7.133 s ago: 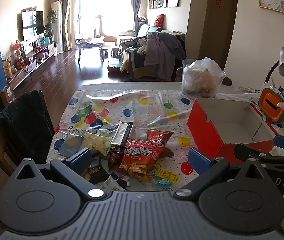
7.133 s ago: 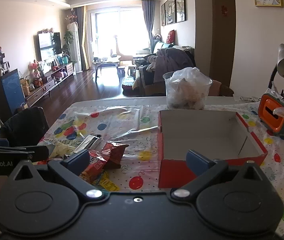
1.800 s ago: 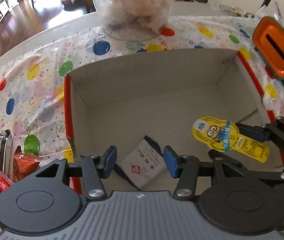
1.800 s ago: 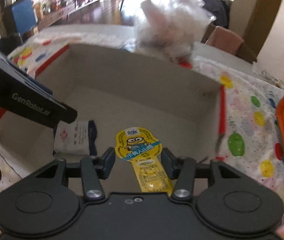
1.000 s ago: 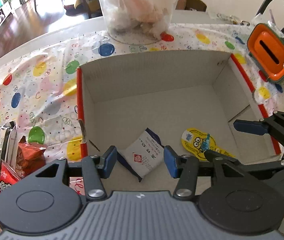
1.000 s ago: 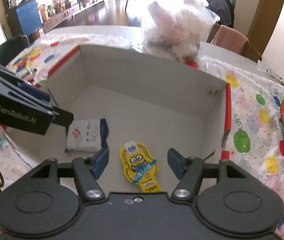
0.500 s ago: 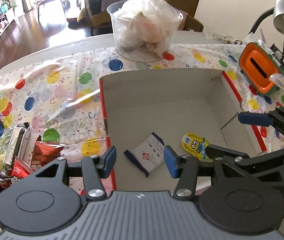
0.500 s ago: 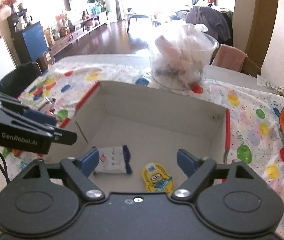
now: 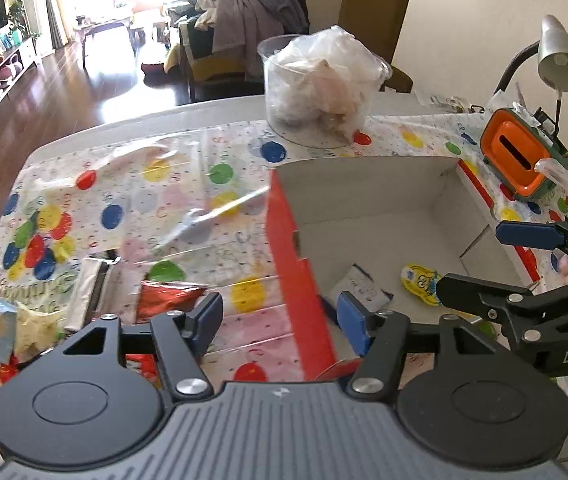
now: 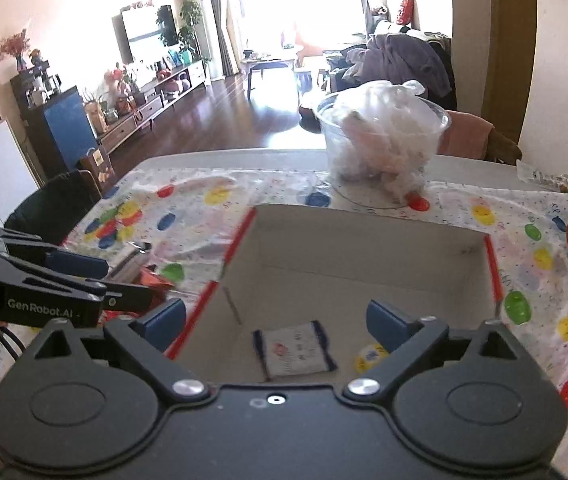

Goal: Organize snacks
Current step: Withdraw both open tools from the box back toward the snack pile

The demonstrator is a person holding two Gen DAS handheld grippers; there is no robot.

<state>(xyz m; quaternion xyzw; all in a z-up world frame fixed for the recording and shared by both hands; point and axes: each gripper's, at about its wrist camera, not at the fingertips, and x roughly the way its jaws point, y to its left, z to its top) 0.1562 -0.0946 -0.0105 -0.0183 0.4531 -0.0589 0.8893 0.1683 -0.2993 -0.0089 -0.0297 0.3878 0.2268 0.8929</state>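
An open cardboard box (image 9: 284, 240) with red outer walls stands on the dotted tablecloth. On its floor lie a white packet (image 9: 362, 290) and a yellow cartoon packet (image 9: 420, 282), both also in the right wrist view: white packet (image 10: 296, 348), yellow packet (image 10: 370, 356). My left gripper (image 9: 279, 320) hovers over the box's left wall, its jaws opening with nothing between them. My right gripper (image 10: 275, 320) hangs above the box's near side, jaws opening wide and empty. Loose snacks lie left of the box: a red chip bag (image 9: 167, 298), a silver packet (image 9: 91, 300), a yellow packet (image 9: 31, 328).
A clear tub (image 9: 324, 92) stuffed with a plastic bag stands behind the box. An orange container (image 9: 520, 160) and a desk lamp (image 9: 560, 64) are at the far right. A dark chair (image 10: 51, 208) stands at the table's left edge.
Both grippers have drawn back and up out of the box. The left one has swung left, bringing the snack pile into view. Both pairs of jaws stand wider; the two packets lie still.
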